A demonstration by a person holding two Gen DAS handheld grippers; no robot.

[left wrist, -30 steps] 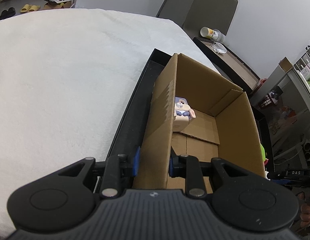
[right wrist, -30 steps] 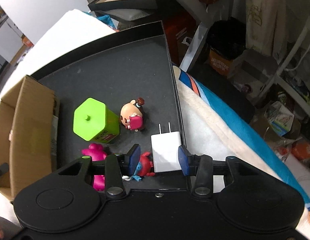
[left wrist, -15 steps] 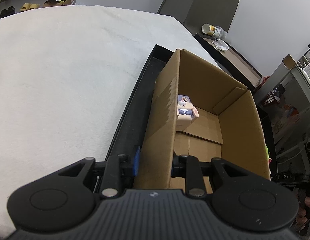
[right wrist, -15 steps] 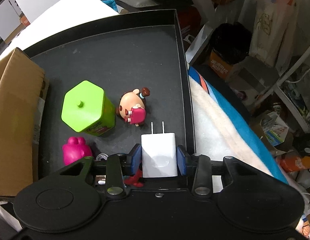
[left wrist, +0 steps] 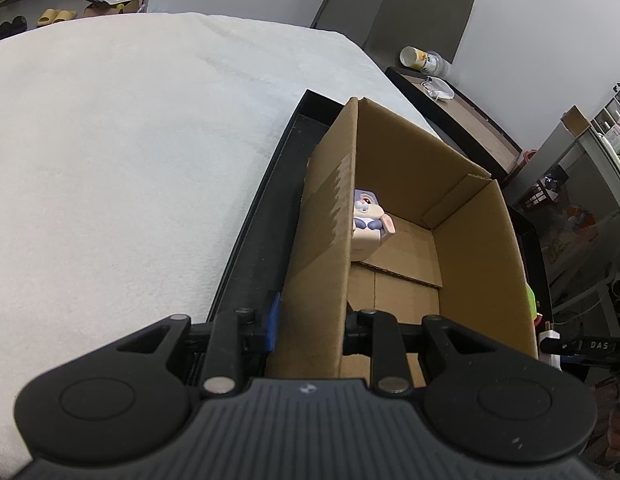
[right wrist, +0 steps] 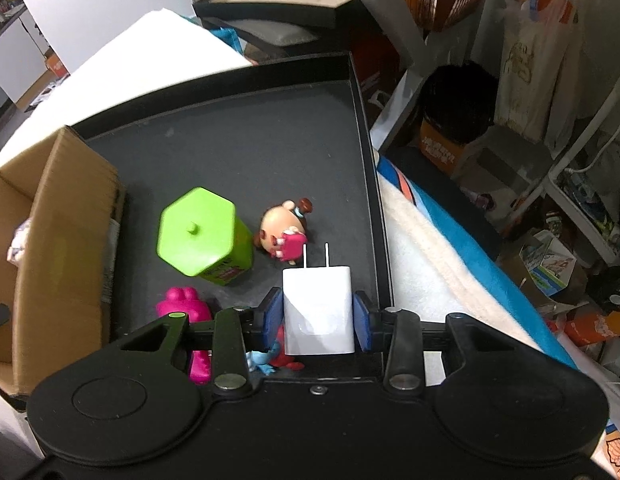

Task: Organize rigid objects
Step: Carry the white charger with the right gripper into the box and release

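My left gripper [left wrist: 310, 326] is shut on the near left wall of the open cardboard box [left wrist: 329, 240], which stands in the black tray [left wrist: 266, 208]. Inside the box sits a rabbit figure on a cream cube [left wrist: 369, 220]. My right gripper [right wrist: 317, 315] is shut on a white two-prong charger [right wrist: 318, 308], its prongs pointing away, held a little above the tray floor [right wrist: 238, 136]. Below and beyond it lie a green hexagonal container [right wrist: 202, 234], a big-headed doll figure [right wrist: 284, 230], a pink toy [right wrist: 186, 308] and a small red-and-blue toy [right wrist: 272, 356]. The cardboard box [right wrist: 58, 248] stands at the left.
A white fluffy cover [left wrist: 122, 168] spreads left of the tray. Right of the tray, a white and blue blanket [right wrist: 449, 256] drops toward a cluttered floor with bags and boxes [right wrist: 445, 140]. A dark side table [left wrist: 449, 112] with a cup stands behind the box.
My right gripper closed on the white charger and lifted it slightly off the tray. The left gripper kept its hold on the box wall, barely shifting.
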